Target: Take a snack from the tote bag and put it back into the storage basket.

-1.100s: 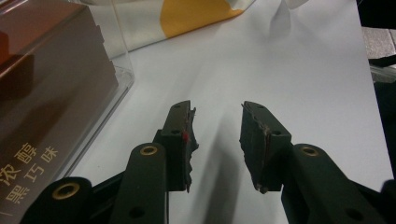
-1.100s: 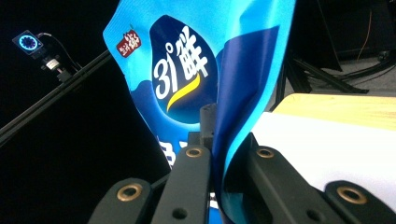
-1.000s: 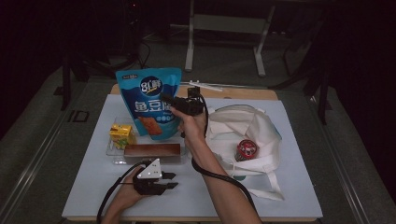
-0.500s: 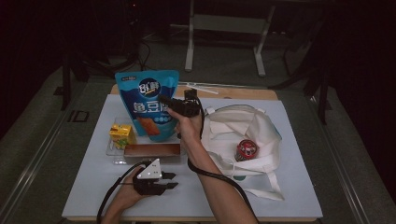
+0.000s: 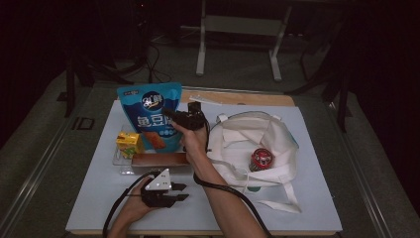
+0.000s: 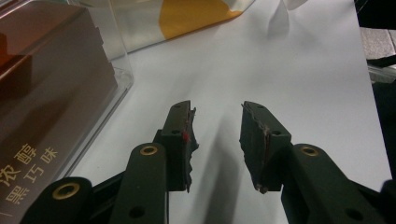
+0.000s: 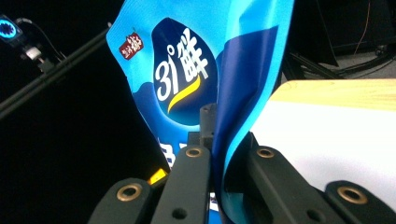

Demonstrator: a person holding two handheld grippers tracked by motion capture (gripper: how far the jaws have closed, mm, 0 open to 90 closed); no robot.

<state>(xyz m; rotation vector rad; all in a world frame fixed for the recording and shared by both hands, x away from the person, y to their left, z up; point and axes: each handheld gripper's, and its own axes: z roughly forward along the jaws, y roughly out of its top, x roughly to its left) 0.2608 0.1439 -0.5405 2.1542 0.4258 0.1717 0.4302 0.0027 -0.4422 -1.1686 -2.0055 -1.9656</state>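
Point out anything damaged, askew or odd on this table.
The left gripper has worn pads: their rubber edges look torn and ragged, with a red fleck on one. The blue snack bag is creased where the right gripper pinches its edge. The white tote bag lies slumped open with a red can inside.

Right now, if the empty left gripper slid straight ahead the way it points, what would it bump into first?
Probably nothing soon: the left gripper faces bare white tabletop. The clear plastic box lies off to its side, though depth is unclear.
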